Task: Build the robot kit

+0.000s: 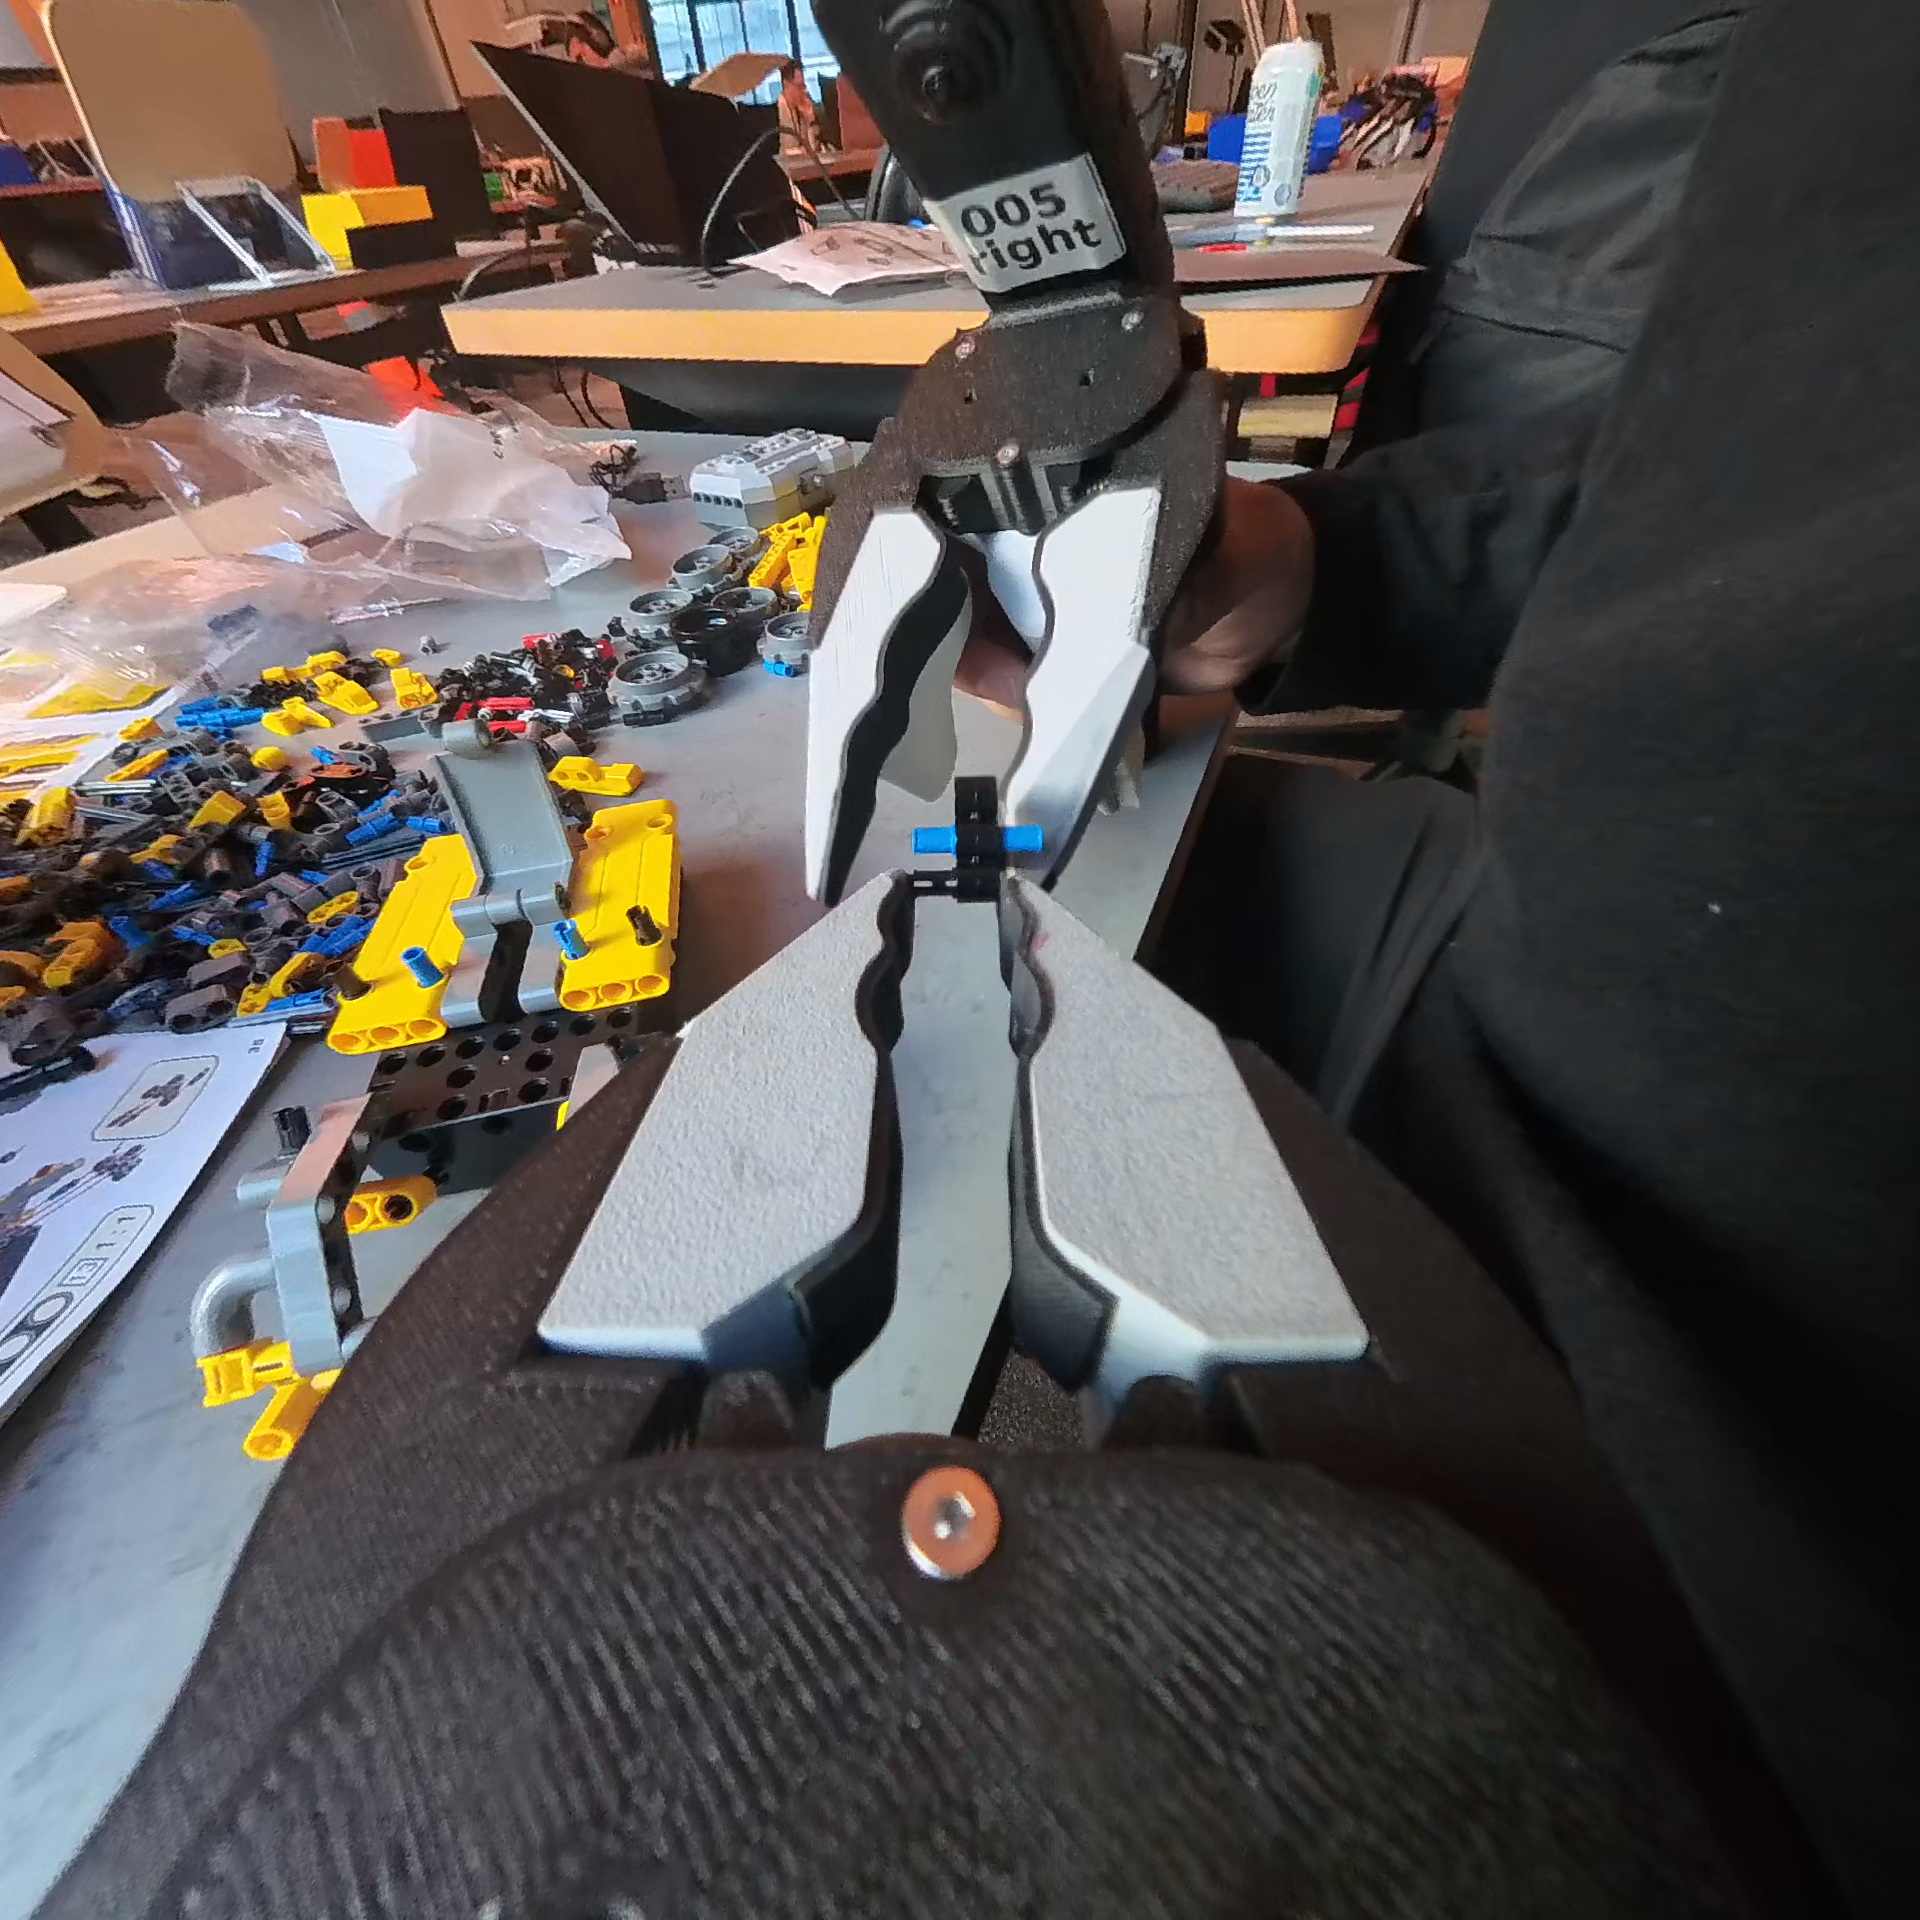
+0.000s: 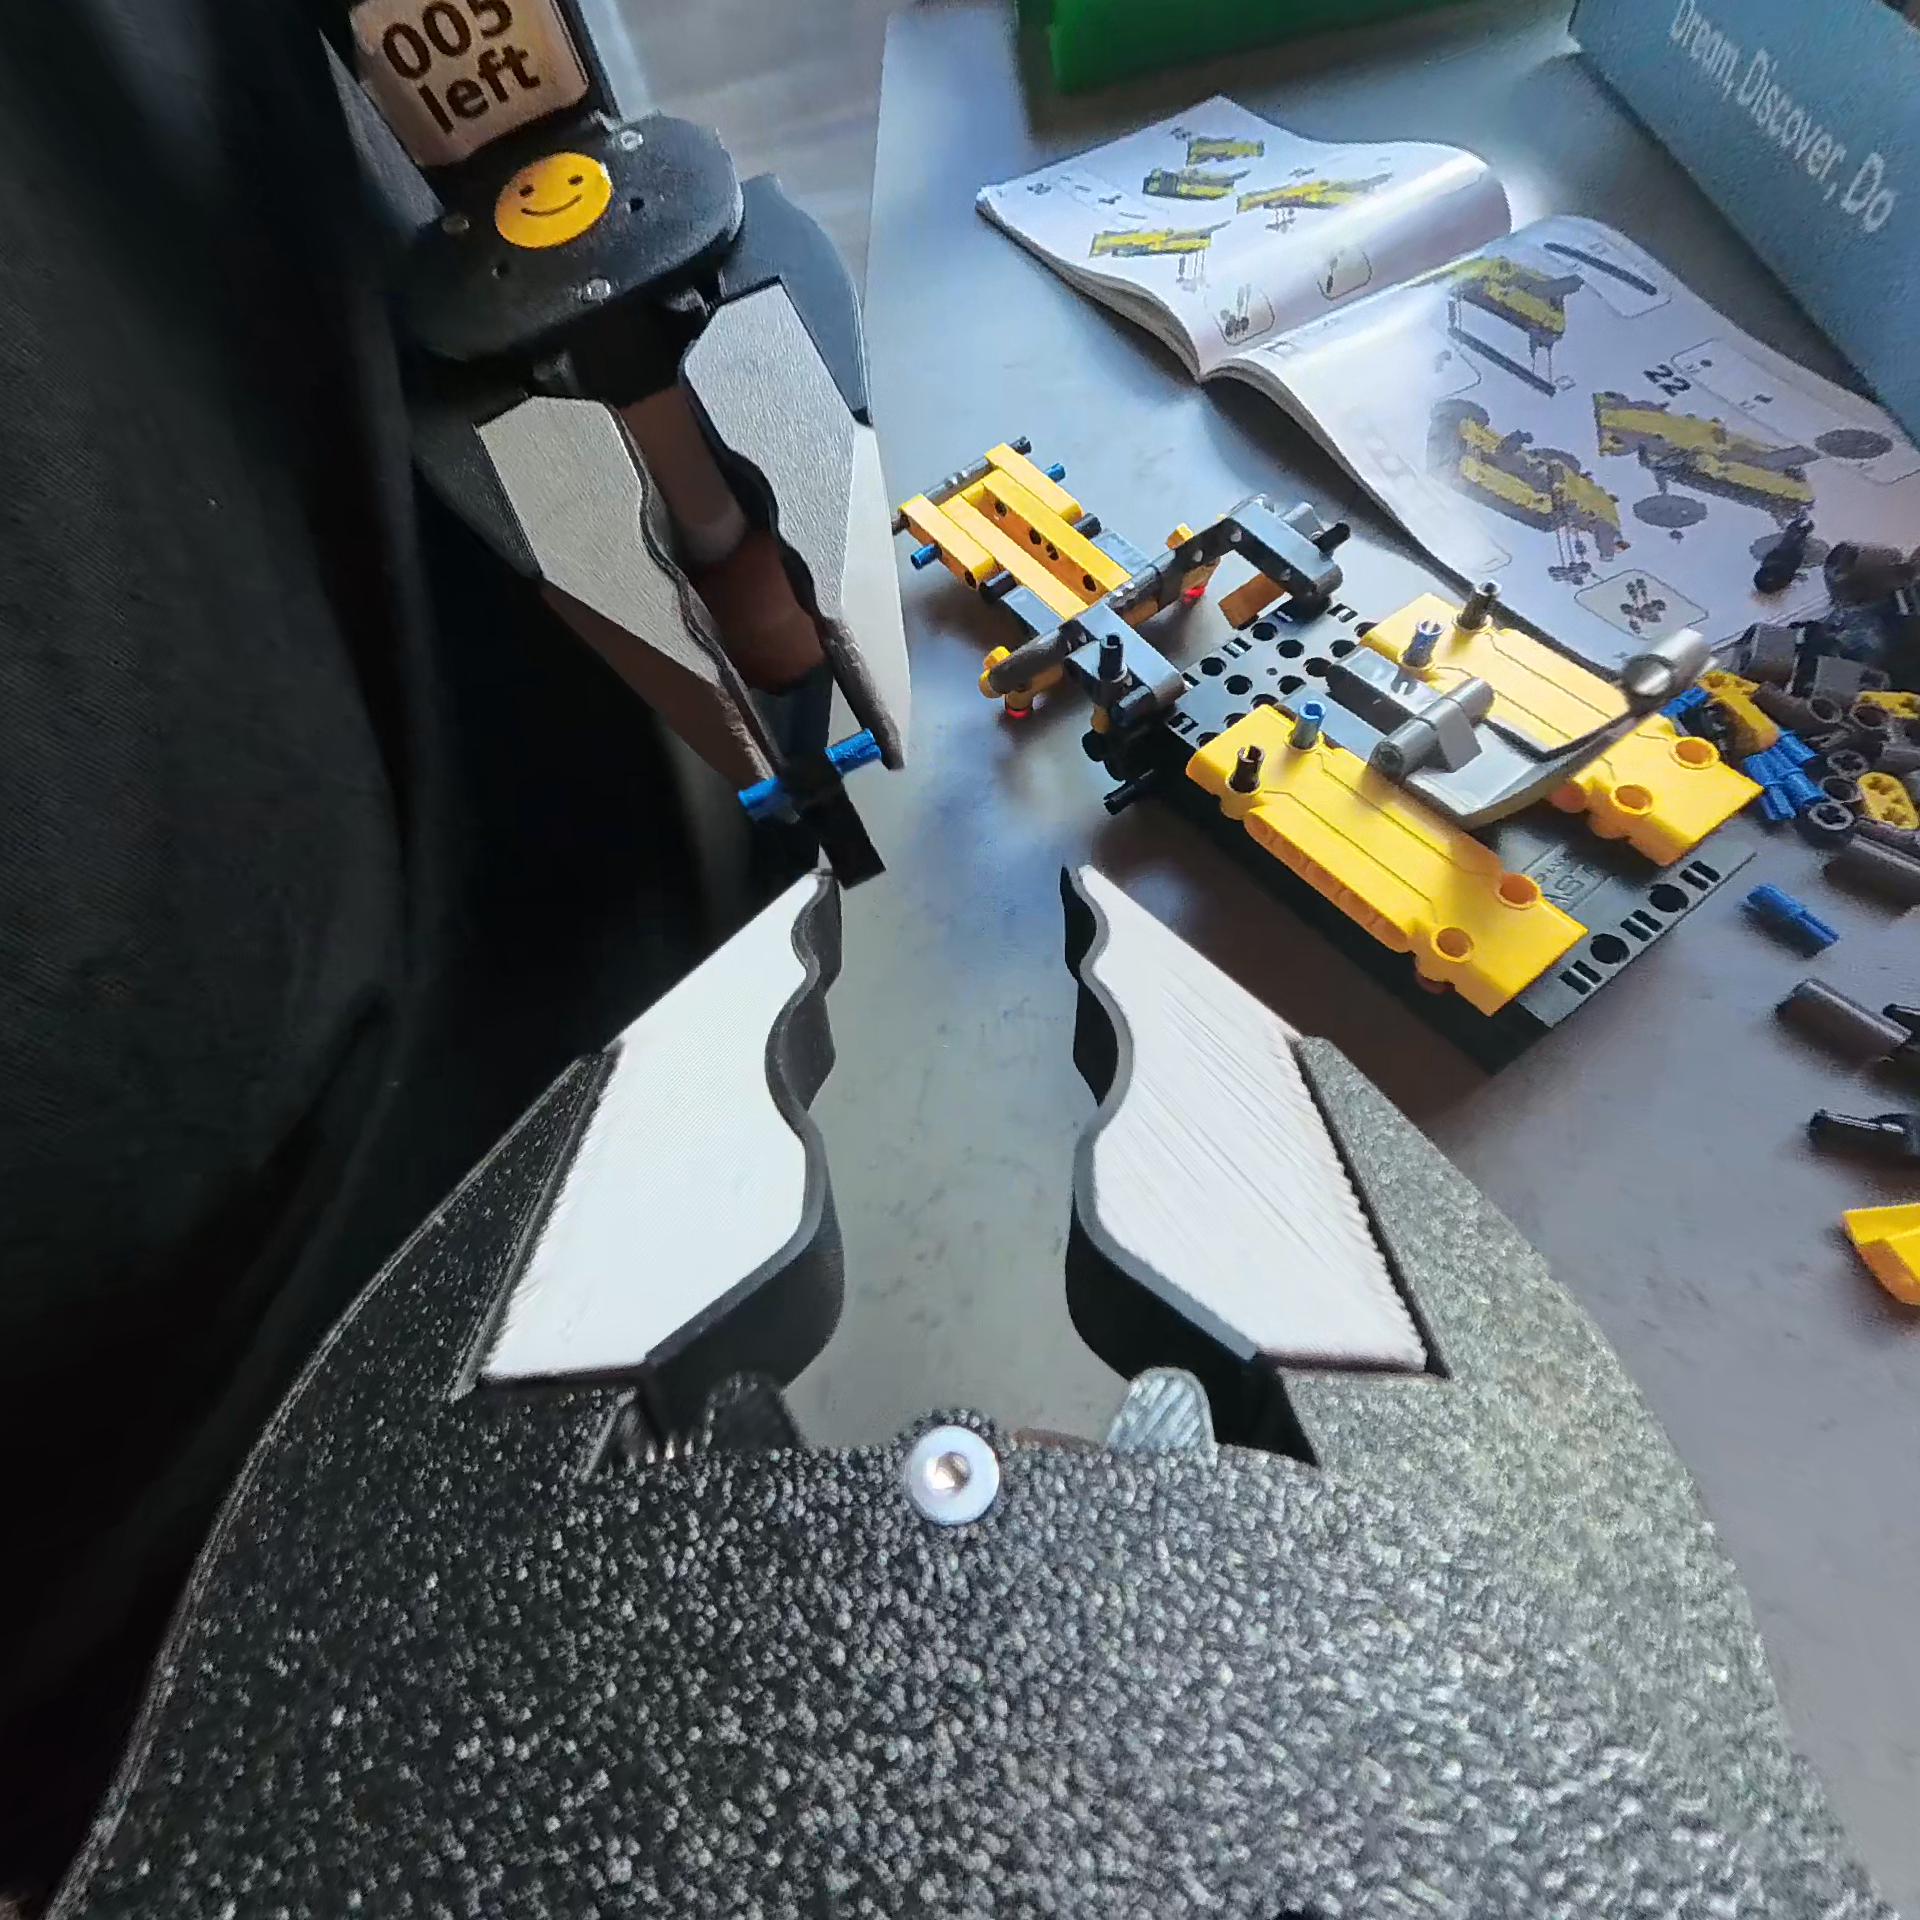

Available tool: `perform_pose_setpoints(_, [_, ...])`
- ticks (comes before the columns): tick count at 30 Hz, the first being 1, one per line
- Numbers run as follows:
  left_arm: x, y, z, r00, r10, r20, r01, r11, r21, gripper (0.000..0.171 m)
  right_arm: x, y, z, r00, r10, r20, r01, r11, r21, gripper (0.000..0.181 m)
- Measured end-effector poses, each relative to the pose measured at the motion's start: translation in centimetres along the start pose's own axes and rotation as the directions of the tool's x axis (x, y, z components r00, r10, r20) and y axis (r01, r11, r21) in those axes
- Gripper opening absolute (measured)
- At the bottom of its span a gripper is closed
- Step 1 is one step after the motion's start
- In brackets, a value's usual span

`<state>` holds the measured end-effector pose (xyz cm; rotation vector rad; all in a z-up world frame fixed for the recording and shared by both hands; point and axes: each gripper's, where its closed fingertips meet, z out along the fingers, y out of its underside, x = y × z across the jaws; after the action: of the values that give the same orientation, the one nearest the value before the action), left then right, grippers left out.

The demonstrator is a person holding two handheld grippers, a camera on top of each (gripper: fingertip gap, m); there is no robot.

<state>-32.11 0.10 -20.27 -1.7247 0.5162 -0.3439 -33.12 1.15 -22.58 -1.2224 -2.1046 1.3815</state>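
Observation:
My left gripper [image 1: 958, 888] is shut on a small black beam [image 1: 977, 816] with a blue pin [image 1: 933, 840] pushed crosswise through it, held in the air above the grey table's [image 1: 727, 821] near edge. My right gripper [image 1: 935, 888] comes down from above, open, and its two white fingers straddle the beam without touching it. In the right wrist view my right gripper [image 2: 945, 878] is open and empty. Its left fingertip is just under the black beam [image 2: 850, 831] and blue pin [image 2: 857, 748], which the left gripper [image 2: 831, 795] pinches.
A part-built yellow, black and grey model [image 2: 1403, 800] lies on the table, also in the left wrist view [image 1: 509, 925]. Around it are a pile of loose small parts [image 1: 208, 831], grey wheels [image 1: 665, 675], an open instruction booklet [image 2: 1455, 364] and plastic bags [image 1: 364, 488]. A person's dark clothing [image 1: 1662, 831] is close by.

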Motion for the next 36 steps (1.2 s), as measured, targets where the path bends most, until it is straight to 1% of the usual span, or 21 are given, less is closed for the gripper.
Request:
perform_pose_setpoints(8, [0.0, -0.2, -0.4, 1.000, 0.005, -0.004, -0.005, 1.000, 0.021, 0.013, 0.0, -0.1, 0.0, 1.000, 0.019, 0.020, -0.019, 1.000, 0.003, 0.044])
perform_pose_setpoints(17, [-0.1, -0.1, -0.3, 1.000, -0.005, 0.003, 0.005, 1.000, 0.013, 0.013, -0.1, -0.3, -0.2, 0.999, 0.030, 0.036, -0.030, 0.999, 0.021, 0.044])
perform_pose_setpoints(19, [-0.6, -0.2, -0.4, 0.999, -0.035, 0.015, 0.035, 0.999, 0.017, 0.013, -0.1, -0.4, -0.3, 0.998, 0.036, 0.044, -0.038, 0.999, 0.033, 0.043])
perform_pose_setpoints(22, [-1.8, -0.2, -0.5, 0.990, -0.136, 0.036, 0.135, 0.991, 0.011, 0.013, 0.1, -0.8, -0.6, 0.999, 0.036, 0.025, -0.037, 0.997, 0.064, 0.043])
perform_pose_setpoints(24, [-2.4, 0.0, -0.5, 0.980, -0.195, 0.043, 0.196, 0.981, -0.005, 0.013, 0.2, -0.8, -0.6, 1.000, 0.013, 0.000, -0.013, 0.998, 0.063, 0.043])
perform_pose_setpoints(26, [-2.7, 0.4, -0.5, 0.975, -0.217, 0.049, 0.218, 0.976, -0.029, 0.013, 0.1, -0.6, -0.4, 1.000, -0.015, -0.019, 0.016, 0.999, 0.047, 0.043])
perform_pose_setpoints(30, [-2.7, 0.8, -0.5, 0.979, -0.192, 0.063, 0.196, 0.979, -0.059, 0.013, -0.1, -0.4, -0.1, 0.998, -0.050, -0.040, 0.051, 0.998, 0.029, 0.042])
perform_pose_setpoints(36, [-2.1, 1.4, -0.3, 0.992, -0.091, 0.089, 0.099, 0.991, -0.094, 0.013, -0.2, -1.5, -0.1, 0.998, -0.050, -0.043, 0.053, 0.994, 0.091, 0.041])
